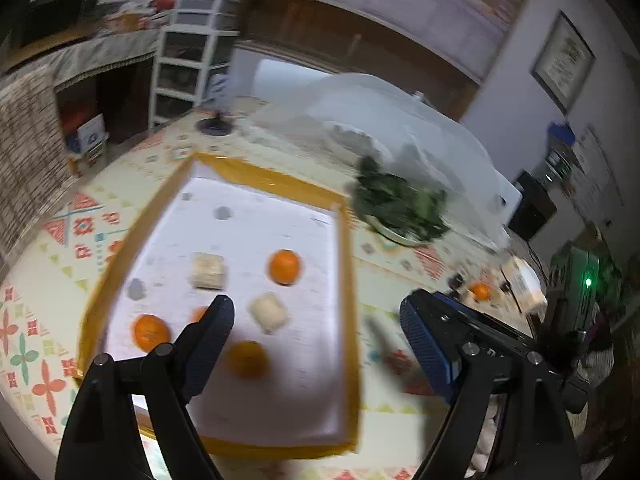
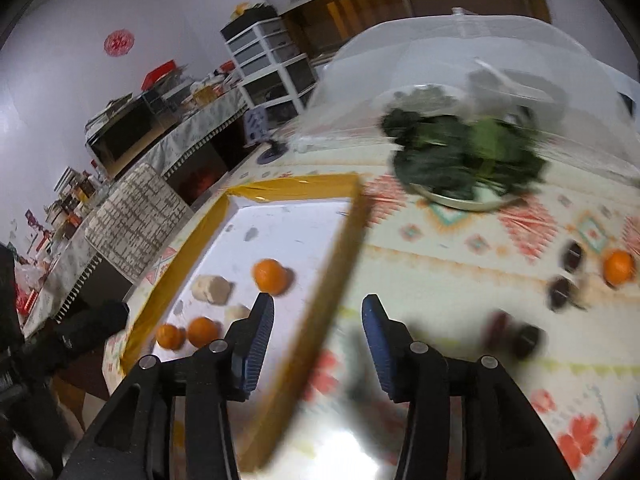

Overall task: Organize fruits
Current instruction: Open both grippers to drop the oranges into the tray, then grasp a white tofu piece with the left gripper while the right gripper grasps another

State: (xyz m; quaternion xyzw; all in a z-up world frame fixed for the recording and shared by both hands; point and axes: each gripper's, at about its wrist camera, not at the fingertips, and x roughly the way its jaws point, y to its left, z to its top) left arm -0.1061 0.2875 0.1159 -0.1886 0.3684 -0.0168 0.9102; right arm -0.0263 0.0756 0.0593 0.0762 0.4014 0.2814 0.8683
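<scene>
Left wrist view first: the left gripper (image 1: 316, 316) is hanging over the shallow white tray with the mustard-yellow taped rim (image 1: 347, 320), jaws spread wide with nothing between them, so it's released. Inside the tray, a round orange mandarin (image 1: 284, 267) is sitting at about 12 o'clock from the gripper, a second one (image 1: 151, 333) at 9 o'clock near the tray's left wall, and a blurred third (image 1: 247, 359) just under the jaws at 6 o'clock; a fourth is peeking out behind the left finger. Two pale beige lumpy blocks (image 1: 207, 271) are lying among them; too blurry to say what they are.

Handling guess: these mandarins are looking light, firm but squashable, with waxy, rolly skin. Pinching across the widest middle, gently, is probably the way.

Right wrist view: the right gripper (image 2: 318, 344) is straddling the tray's yellow right rim, jaws partly apart and gripping nothing. One loose mandarin (image 2: 619, 267) is sitting out on the glossy patterned tablecloth (image 2: 440, 264) at 2 o'clock, beside some small dark roundish things (image 2: 560, 292) that are too smeared to identify. A plate of dark leafy greens (image 2: 464, 160) is resting at 1 o'clock by a clear dome cover (image 2: 440, 52).
</scene>
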